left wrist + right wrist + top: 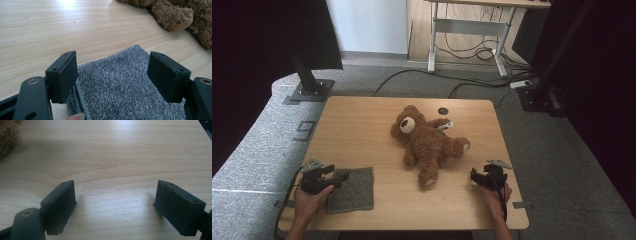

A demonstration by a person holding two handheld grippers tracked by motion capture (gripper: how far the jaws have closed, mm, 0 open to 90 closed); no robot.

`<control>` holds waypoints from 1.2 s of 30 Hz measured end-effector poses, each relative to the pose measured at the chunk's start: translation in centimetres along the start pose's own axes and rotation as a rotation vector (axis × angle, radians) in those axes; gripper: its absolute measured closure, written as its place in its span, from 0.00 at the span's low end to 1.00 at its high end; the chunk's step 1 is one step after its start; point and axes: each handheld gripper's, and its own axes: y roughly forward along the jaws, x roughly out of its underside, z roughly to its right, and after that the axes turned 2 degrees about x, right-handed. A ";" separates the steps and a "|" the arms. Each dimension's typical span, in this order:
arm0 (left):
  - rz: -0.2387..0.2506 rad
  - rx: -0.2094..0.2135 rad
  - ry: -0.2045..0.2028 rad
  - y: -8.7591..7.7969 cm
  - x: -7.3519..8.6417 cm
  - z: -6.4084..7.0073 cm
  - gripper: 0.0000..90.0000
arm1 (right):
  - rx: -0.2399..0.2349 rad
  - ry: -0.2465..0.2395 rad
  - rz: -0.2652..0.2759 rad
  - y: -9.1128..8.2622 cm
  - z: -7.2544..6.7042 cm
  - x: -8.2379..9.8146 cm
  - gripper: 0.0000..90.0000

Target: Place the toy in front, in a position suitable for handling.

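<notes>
Wooden table (362, 120), teddy bear (427, 142), grey cloth (354, 190)

Pale smooth wood-grain table (362, 120), nubbly grey knit cloth (120, 85), shaggy brown plush bear (427, 142), matt black claws.

Black grippers (343, 176), grey top plates.

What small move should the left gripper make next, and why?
Probably close on the near edge of the grey cloth. The left gripper is open with the folded cloth between its jaws, not yet pinched, while the right gripper hangs open above bare table.
</notes>
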 end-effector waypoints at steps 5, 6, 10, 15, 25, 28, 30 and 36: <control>0.007 0.009 -0.002 -0.1 -0.2 0.3 0.27 | -0.009 0.002 0.015 -0.5 -0.1 0.1 0.20; 0.010 0.015 -0.001 -0.1 -0.3 0.3 0.27 | -0.012 0.006 0.022 -0.7 -0.2 0.1 0.21; 0.018 0.029 0.009 0.1 -1.0 0.8 0.27 | -0.034 0.011 0.060 -1.7 -0.6 0.0 0.24; 0.034 0.075 0.012 1.1 -2.6 1.6 0.27 | -0.111 0.013 0.098 -2.6 -1.8 -0.4 0.26; -0.009 0.168 0.065 5.9 -6.3 4.9 0.27 | -0.292 -0.012 0.111 -3.4 -5.8 -1.4 0.28; -0.036 0.190 0.087 7.9 -7.0 6.1 0.27 | -0.350 -0.031 0.107 -3.5 -7.4 -1.8 0.28; -0.050 0.214 0.087 9.1 -7.4 6.8 0.26 | -0.372 -0.053 0.110 -3.5 -8.5 -2.0 0.28; -0.078 0.244 0.090 12.0 -7.8 8.4 0.24 | -0.436 -0.096 0.100 -3.0 -11.5 -2.3 0.27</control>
